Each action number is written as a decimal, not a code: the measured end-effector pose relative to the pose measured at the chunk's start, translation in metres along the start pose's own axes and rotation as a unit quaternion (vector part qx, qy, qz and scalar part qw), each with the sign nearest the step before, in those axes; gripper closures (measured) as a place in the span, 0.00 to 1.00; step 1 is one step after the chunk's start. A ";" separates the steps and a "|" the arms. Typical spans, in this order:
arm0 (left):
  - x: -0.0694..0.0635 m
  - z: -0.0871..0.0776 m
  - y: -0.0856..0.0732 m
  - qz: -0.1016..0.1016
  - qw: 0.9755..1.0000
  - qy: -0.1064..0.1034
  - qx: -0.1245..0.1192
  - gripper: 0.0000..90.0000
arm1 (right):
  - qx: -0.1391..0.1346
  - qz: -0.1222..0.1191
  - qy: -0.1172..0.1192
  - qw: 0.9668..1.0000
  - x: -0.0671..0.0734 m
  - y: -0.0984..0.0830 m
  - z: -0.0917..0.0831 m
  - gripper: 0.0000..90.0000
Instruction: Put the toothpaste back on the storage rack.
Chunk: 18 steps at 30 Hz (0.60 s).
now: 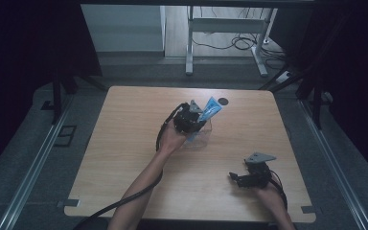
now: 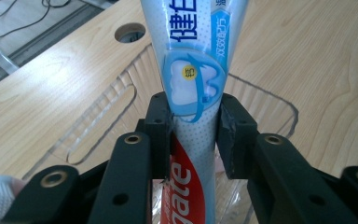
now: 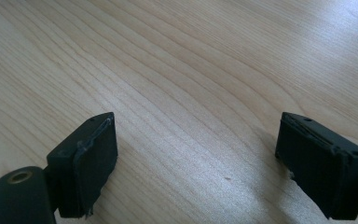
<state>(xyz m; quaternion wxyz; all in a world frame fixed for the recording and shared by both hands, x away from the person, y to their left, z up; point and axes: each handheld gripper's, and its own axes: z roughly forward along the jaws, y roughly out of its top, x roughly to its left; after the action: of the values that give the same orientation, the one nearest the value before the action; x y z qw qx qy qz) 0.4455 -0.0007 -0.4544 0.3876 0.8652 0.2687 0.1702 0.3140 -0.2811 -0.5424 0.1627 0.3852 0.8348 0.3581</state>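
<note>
The left gripper point(image 2: 193, 135) grasps the tube point(image 2: 193, 70) over the clear tray point(image 2: 121, 100); loosening early, the tube could tip past the rim. The right gripper point(image 3: 196, 158) rests released on the table point(image 3: 191, 60).

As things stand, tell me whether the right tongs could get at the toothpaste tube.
Probably yes. The right tongs sit open at the near right of the table, with bare wood between them and the toothpaste tube. The left tongs straddle the tube over the clear container, so only its upper end is free.
</note>
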 end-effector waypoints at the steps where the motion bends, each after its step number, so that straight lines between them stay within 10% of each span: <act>1: -0.001 0.000 0.000 0.003 1.000 0.002 0.003 0.74 | 0.000 0.000 0.000 1.000 0.000 0.000 0.000 0.14; 18: -0.002 -0.002 -0.003 0.004 1.000 -0.004 0.005 0.49 | 0.000 0.000 0.000 1.000 0.000 0.000 0.000 0.14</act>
<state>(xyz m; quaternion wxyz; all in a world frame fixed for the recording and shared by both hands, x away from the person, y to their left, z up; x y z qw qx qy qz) 0.4423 0.0012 -0.4551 0.3831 0.8691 0.2646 0.1670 0.3140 -0.2811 -0.5424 0.1627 0.3853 0.8348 0.3581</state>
